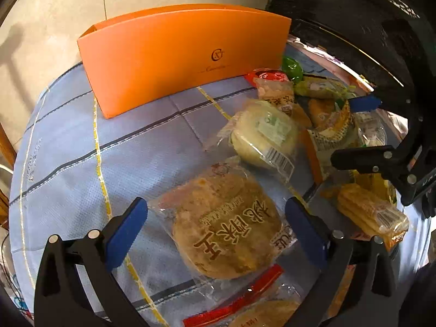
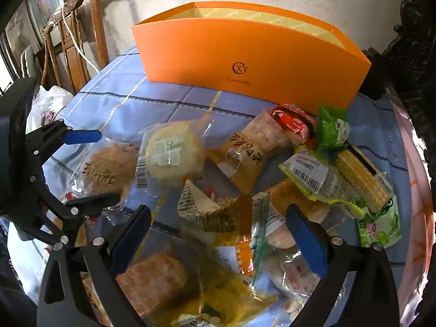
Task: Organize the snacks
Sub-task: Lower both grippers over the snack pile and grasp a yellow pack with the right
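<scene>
An open orange box (image 1: 179, 54) stands at the back of the blue checked tablecloth (image 1: 81, 163); it also shows in the right wrist view (image 2: 250, 60). A heap of wrapped snacks lies in front of it. My left gripper (image 1: 216, 223) is open, its jaws either side of a brown round cake in clear wrap (image 1: 226, 223), not touching it. My right gripper (image 2: 218, 231) is open above a checkered wedge pack (image 2: 209, 212) and an orange-edged packet (image 2: 245, 256). A pale round cake (image 2: 171, 155) lies further back.
A red packet (image 2: 294, 120), a green packet (image 2: 332, 128) and a corn pack (image 2: 362, 179) lie right of the heap. A wooden chair (image 2: 73, 41) stands left of the table. Dark carved furniture (image 1: 368, 27) rises at the right.
</scene>
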Tool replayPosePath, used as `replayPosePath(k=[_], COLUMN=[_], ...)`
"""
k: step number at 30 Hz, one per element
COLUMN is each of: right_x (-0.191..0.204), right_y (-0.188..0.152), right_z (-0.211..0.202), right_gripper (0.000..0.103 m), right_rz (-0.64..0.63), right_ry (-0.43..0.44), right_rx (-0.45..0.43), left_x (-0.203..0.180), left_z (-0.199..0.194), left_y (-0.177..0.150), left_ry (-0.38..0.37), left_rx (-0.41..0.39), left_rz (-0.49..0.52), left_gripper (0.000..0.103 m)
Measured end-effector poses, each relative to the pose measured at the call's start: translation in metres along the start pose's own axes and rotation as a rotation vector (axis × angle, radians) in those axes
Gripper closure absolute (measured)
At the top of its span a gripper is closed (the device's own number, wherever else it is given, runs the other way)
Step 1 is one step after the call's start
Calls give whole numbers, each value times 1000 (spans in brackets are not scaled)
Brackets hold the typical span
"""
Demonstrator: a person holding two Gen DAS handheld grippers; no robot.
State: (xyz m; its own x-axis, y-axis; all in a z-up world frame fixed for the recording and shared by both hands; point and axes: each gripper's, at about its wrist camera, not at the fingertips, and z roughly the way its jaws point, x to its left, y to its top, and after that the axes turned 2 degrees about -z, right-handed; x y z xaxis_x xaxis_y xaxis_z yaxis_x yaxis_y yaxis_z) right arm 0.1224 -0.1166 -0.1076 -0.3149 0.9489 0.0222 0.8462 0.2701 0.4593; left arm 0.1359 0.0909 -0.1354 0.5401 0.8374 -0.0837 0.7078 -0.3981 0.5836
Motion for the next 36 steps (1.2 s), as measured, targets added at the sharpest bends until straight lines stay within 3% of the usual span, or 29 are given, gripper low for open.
replayPosePath(k=[2,3,4,6,14,15,16,17,19,23,24,25,26,27,28,32,34,36], right_x=[-1,0,-3,-9,-8,-10,-11,-12,-12,-13,-15,-14,-13,-14,-14,-15,-17,-19], right_y=[0,2,4,7,8,8,8,8,9,5,4,3,2,2,3,3,2,2], right_z=[1,1,0,-1,-22,-26,-28,-32,-36,-37,-38,-39,-39,-38,-37,-37,-35,-36], right_gripper=[11,46,57,69,78,79,79,79,79,79,79,79,79,79,79,79,79,79], right_rz=[24,19,60,146,218,229,236,244,244,257,267,269,265,267,273,277,291,298], right_ry=[-34,-72,-67,-28,-42,-48,-51,-49,-49,-39,-21,-24,-29,-31,-28,-25,-16,-12], right_rx=[6,5,9,29,26,19,17,10,2,1,0,-4,-4,-1,0,-2,5,2], left_x=[1,1,1,3,1,0,1,9,21,18,14,11,11,9,8,-7,-14,-24], left_z=[1,1,2,-1,-8,-11,-15,-21,-23,-19,-24,-29,-30,-28,-26,-1,13,23], left_y=[0,-1,-2,-2,1,2,3,6,11,5,3,2,1,2,1,3,2,-3], left_ry=[-1,2,12,-7,-7,2,37,21,11,25,2,-32,-66,-98,-117,-144,-67,-19], left_rx=[-3,-15,-17,-11,6,0,-16,-35,-32,-25,-39,-54,-62,-62,-61,52,94,56], left_rz=[-10,-9,-17,-78,-162,-164,-173,-216,-275,-226,-209,-202,-205,-207,-208,-214,-175,-94], left_gripper=[4,5,15,28,35,47,76,92,96,98,97,86,38,9,5,4,4,4])
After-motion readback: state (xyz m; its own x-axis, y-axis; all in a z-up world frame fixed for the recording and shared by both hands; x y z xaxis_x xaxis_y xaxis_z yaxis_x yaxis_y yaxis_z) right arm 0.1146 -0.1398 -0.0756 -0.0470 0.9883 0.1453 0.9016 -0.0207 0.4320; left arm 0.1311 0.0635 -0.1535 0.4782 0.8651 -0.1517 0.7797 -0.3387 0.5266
